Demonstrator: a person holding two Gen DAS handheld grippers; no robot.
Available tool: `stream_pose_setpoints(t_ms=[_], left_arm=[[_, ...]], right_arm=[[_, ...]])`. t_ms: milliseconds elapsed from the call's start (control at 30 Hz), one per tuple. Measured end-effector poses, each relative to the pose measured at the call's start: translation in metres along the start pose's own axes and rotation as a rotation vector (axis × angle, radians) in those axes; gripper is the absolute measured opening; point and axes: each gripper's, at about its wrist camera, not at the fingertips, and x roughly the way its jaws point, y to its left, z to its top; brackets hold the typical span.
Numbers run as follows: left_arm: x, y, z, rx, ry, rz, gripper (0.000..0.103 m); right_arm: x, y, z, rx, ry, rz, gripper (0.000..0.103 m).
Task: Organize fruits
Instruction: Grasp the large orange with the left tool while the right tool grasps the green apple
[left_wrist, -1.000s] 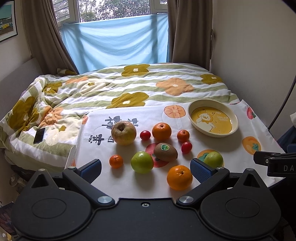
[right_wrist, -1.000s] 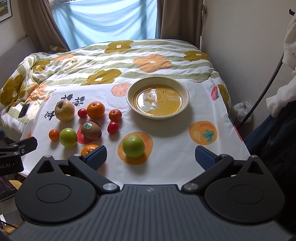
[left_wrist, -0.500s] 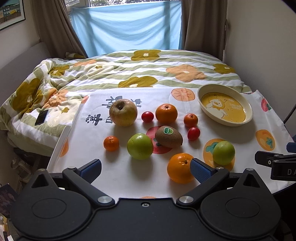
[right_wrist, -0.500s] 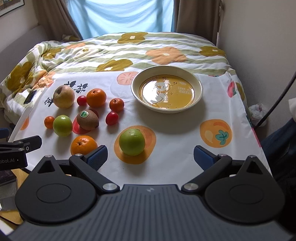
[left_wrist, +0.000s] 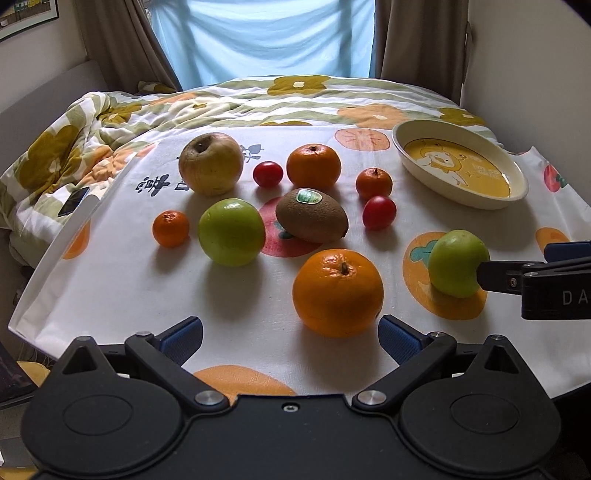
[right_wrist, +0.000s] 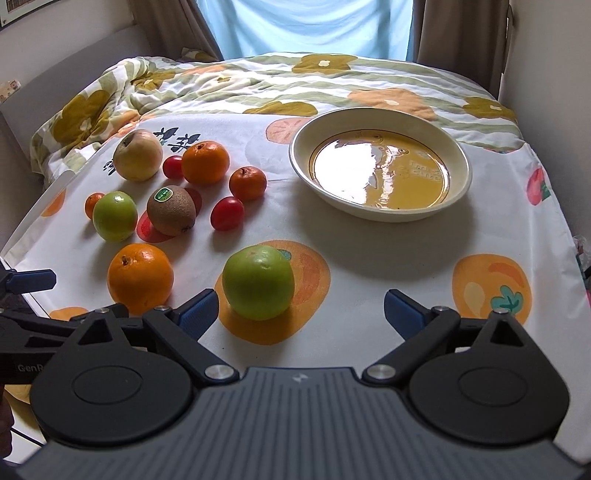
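Several fruits lie on a white printed cloth (left_wrist: 110, 280). A big orange (left_wrist: 338, 291) sits just ahead of my open left gripper (left_wrist: 291, 332). A green apple (right_wrist: 258, 282) lies between the open fingers of my right gripper (right_wrist: 301, 308), nearer the left finger; it also shows in the left wrist view (left_wrist: 458, 267). Further back lie a second green apple (left_wrist: 231, 237), a kiwi (left_wrist: 312, 220), a yellow apple (left_wrist: 210, 163), smaller oranges and red tomatoes. A cream plate (right_wrist: 380, 162) with a yellow centre stands empty at the right.
The cloth lies on a bed with a flowered quilt (left_wrist: 258, 99). A phone (left_wrist: 73, 201) lies on the quilt at the left. A wall (left_wrist: 535, 55) runs along the right side. Curtains and a blue sheet hang behind the bed.
Both grippers have moved forward and down toward the fruits. The right gripper now straddles the near green apple, and the left one has come up to the big orange.
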Motion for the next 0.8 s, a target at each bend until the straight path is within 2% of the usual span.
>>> stream_pose_setpoints(t_ms=[233,367,600,800], left_arm=[[0.025,-0.018,0.002,0.045,-0.012,-0.021,0.094],[0.034,-0.024,0.004,0.062,-0.016,-0.034,0.09],[0.037,-0.025,0.008,0.073,-0.016,-0.052,0.067],[0.035,-0.025,0.007,0.075,-0.011,-0.048,0.066]], right_arm=[[0.023,0.001,-0.001,-0.009,-0.005,0.042,0.103],[0.03,0.001,-0.001,0.003,0.002,0.071,0.1],[0.035,0.004,0.002,0.017,0.013,0.112,0.093],[0.036,0.006,0.004,0.012,0.02,0.13,0.086]])
